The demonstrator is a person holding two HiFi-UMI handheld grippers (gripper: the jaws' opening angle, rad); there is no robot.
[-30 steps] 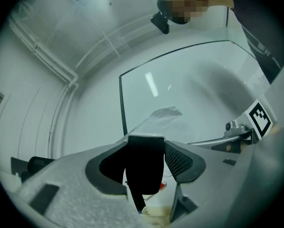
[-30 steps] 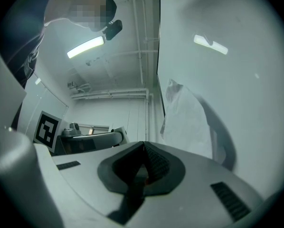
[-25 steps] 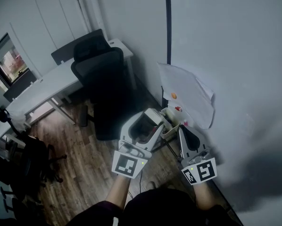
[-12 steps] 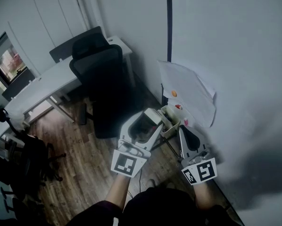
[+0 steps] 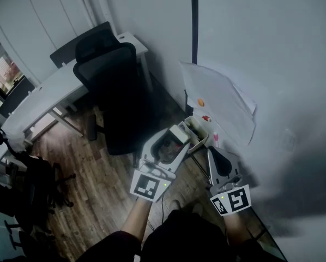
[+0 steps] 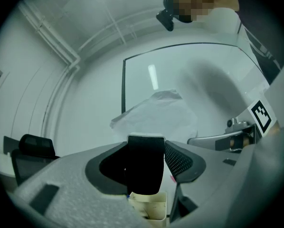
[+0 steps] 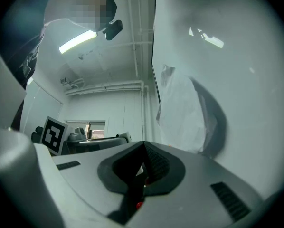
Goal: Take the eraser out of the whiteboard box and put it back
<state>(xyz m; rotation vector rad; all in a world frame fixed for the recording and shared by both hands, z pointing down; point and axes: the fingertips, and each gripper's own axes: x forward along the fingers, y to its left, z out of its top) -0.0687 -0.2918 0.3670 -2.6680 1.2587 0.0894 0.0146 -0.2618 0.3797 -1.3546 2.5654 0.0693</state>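
Observation:
In the head view my left gripper (image 5: 171,143) is shut on the eraser (image 5: 179,134), a block with a pale back and black felt. It hangs just left of the cream whiteboard box (image 5: 199,136), which is mounted at the board's lower edge. The left gripper view shows the eraser (image 6: 145,151) upright between the two pads, with the box (image 6: 150,206) right beneath it. My right gripper (image 5: 213,153) is shut and holds nothing, a little nearer to me than the box. In the right gripper view its jaws (image 7: 143,164) meet in a narrow V.
A whiteboard (image 5: 272,64) fills the right side, with a loose sheet of paper (image 5: 220,102) hanging on it above the box. A black office chair (image 5: 116,91) and a white desk (image 5: 48,97) stand to the left on the wooden floor.
Both grippers have sunk a little. The left one still grips the eraser and has come down closer to the box. The right one stays shut.

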